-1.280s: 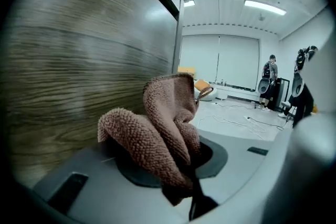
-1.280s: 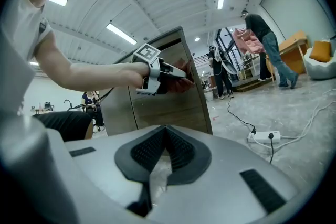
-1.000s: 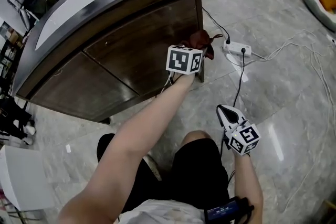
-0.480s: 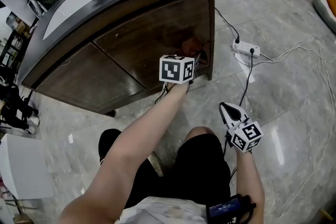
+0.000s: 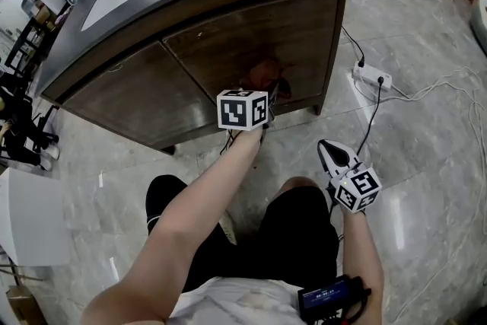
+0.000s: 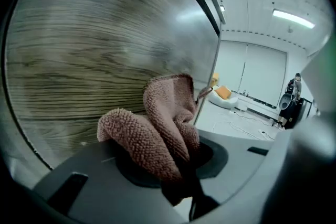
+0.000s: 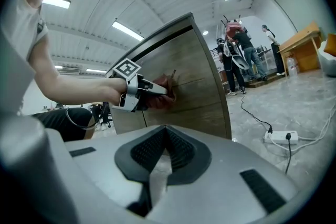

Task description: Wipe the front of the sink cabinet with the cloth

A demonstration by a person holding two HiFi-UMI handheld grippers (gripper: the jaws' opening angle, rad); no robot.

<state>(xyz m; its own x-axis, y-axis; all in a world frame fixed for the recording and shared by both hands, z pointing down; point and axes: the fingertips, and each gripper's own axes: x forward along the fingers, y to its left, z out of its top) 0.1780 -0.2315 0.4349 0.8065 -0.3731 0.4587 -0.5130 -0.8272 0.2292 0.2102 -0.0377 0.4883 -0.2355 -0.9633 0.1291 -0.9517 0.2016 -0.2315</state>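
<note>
While the left claw (image 6: 177, 173) grips the cloth (image 6: 157, 128) against the sink cabinet (image 5: 137, 99) — low on its right door (image 5: 293, 27), just ahead of the tips — the long front runs off leftward; the right claw (image 7: 155, 165), clenched empty, hangs well apart.

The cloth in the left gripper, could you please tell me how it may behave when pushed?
Probably floppy: the cloth bunches in folds above the left gripper. Its looped pile likely drags, not slips, on the cabinet front.

text: none legible | marker cube (image 5: 242, 109): square patterns only (no letters or digits)
</note>
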